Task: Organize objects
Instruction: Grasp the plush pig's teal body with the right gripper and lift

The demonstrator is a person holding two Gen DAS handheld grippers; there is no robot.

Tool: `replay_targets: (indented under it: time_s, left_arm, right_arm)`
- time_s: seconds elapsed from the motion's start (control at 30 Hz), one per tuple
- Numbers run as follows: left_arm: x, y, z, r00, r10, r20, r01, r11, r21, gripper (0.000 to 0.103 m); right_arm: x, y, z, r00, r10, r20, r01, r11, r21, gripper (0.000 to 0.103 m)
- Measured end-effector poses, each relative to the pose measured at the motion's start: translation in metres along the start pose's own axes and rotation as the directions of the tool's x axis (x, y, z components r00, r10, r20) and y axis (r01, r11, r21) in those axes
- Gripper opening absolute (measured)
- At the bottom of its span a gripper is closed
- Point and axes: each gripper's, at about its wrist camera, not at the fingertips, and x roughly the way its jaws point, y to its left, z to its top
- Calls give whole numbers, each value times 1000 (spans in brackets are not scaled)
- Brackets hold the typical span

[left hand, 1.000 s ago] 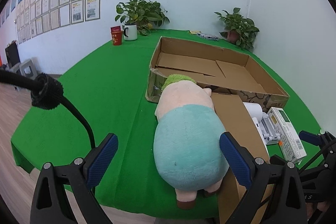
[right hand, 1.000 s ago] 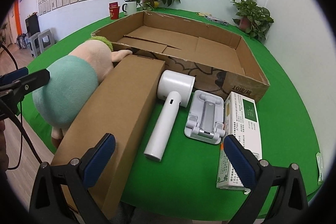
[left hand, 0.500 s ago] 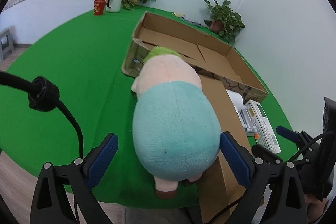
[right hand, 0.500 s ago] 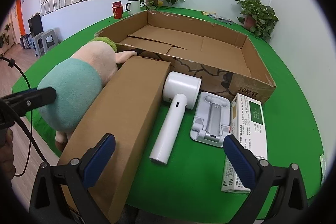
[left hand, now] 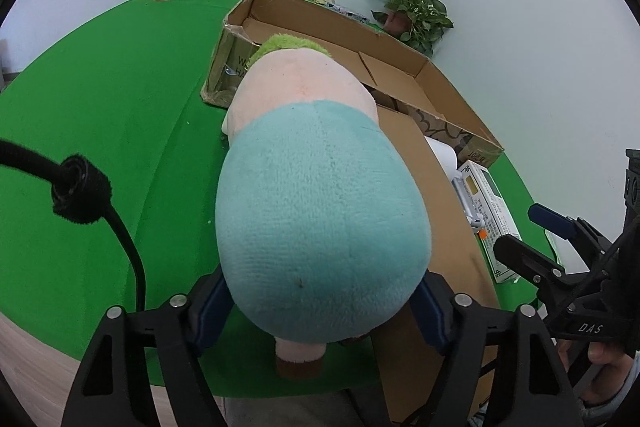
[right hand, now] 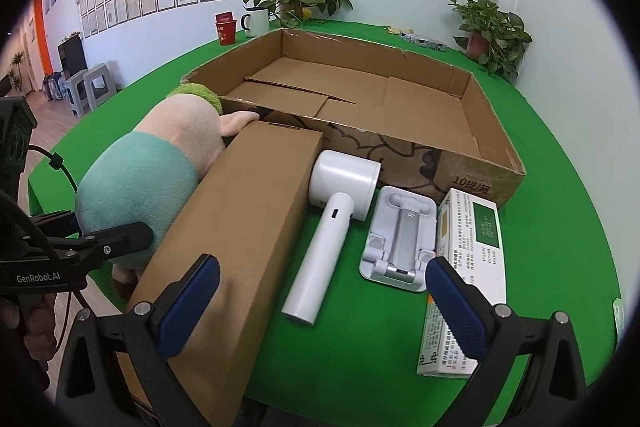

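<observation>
Left gripper (left hand: 320, 311) dropped onto plush toy (left hand: 320, 211) at table's (left hand: 100, 115) near edge; jaws closing round its teal rear, not clamped yet. Right gripper (right hand: 322, 293) idle, agape. Risk: soft rear squishes, toy slips off edge.

Left gripper (left hand: 320, 311) at 6 o'clock, jaws closing around teal rump of plush toy (left hand: 320, 203); blue pads at both flanks, contact unclear. Toy's green-tufted head toward 12 o'clock, against open cardboard box (left hand: 400, 39). Closed brown carton (left hand: 432, 195) alongside toy's right flank. Right gripper (left hand: 560, 247) at 4 o'clock. Green table (left hand: 100, 107); black cable (left hand: 120, 239) at 9 o'clock.
</observation>
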Motion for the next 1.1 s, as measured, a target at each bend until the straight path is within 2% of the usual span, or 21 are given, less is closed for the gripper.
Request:
replay_targets:
  time_s: [0.3,0.5,0.77,0.93,1.03,1.1]
  left_arm:
    - [-21,12,-2,1000,12,20,-12,1000,-12,66]
    - [-43,32,-10,1000,21,21,-20,1000,-9,66]
    - [-48,36,-27,1000,17,21,-17,1000,7,66]
    - [-48,37,-29,1000,9,24,-9,1000,6,66]
    - [-47,37,-31,1000,8,24,-8,1000,8,66]
    - [-46,37,-29,1000,1,21,-2,1000,4,66]
  right_arm:
    - [4,11,10,1000,26,-10,-26,1000,-4,102]
    - [11,20,22,985,167,-41,-164,985,59,102]
    - [29,37,60,951,303,-60,-297,950,94,102]
    - [48,59,86,915,390,-106,-383,920,81,102]
    - [60,72,94,883,441,-158,-431,897,95,102]
    - [65,84,97,875,447,-184,-440,894,80,102]
